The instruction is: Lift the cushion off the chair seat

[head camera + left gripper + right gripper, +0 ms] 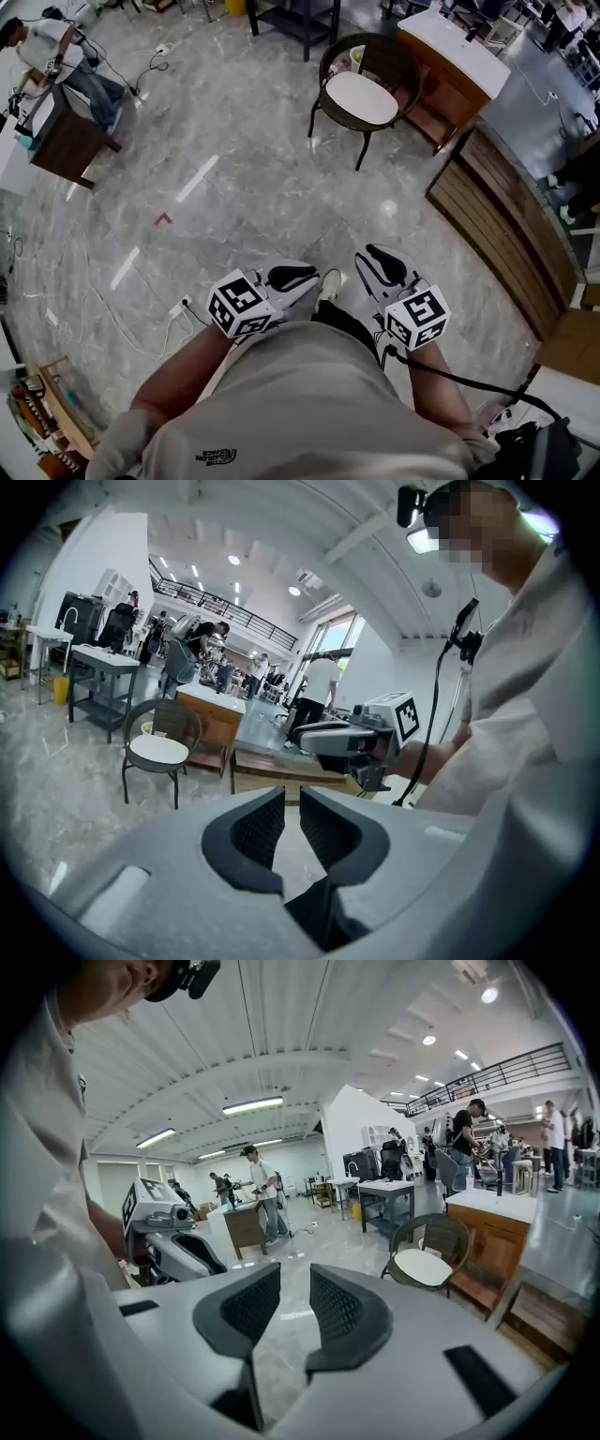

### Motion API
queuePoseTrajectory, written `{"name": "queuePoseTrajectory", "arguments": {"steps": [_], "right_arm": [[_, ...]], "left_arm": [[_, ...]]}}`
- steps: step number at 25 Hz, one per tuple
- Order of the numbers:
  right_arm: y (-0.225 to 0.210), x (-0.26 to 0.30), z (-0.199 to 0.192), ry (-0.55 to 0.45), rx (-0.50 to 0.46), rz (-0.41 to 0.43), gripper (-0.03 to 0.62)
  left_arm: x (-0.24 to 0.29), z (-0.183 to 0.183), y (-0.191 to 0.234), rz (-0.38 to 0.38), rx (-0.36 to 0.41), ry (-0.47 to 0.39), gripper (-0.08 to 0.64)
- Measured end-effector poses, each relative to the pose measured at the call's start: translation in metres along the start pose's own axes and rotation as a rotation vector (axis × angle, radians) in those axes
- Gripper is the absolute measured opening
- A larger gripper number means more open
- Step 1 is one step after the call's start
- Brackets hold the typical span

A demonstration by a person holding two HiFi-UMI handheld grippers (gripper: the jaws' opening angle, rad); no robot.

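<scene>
the white cushion (361, 98) lay flat on the seat of the dark chair (373, 54), well apart from both tongs, far ahead across the floor (234, 187) and off to the right. the left tongs (298, 277) stood only a slit apart, the right tongs (380, 262) a little wider, both empty. the right tongs looked the nearer, and a walk to the chair seemed due before any reach.

The grey marble floor (244, 216) before me carries a dark chair (382, 53) with a white cushion (361, 98) on its seat; a power strip (178, 307) lies near my feet
</scene>
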State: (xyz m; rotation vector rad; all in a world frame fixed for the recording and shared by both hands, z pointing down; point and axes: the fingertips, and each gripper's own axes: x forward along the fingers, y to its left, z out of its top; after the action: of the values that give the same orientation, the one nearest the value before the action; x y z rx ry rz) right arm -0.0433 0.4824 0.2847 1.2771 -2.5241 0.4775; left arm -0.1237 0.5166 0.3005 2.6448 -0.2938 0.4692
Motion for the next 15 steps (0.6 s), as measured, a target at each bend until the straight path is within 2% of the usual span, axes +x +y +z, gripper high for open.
{"name": "queuePoseTrajectory", "arguments": {"steps": [4, 8, 15], "right_arm": [[-0.063, 0.005, 0.017, 0.005, -0.02, 0.017, 0.106], [-0.118, 0.017, 0.027, 0.001, 0.006, 0.007, 0.106], [-0.162, 0.06, 0.041, 0.015, 0.036, 0.022, 0.106]], "left_arm": [[0.041, 0.043, 0.03, 0.016, -0.005, -0.029, 0.052], [0.076, 0.069, 0.053, 0.033, 0.017, -0.029, 0.06], [0.107, 0.093, 0.109, 0.023, -0.038, -0.016, 0.072]]}}
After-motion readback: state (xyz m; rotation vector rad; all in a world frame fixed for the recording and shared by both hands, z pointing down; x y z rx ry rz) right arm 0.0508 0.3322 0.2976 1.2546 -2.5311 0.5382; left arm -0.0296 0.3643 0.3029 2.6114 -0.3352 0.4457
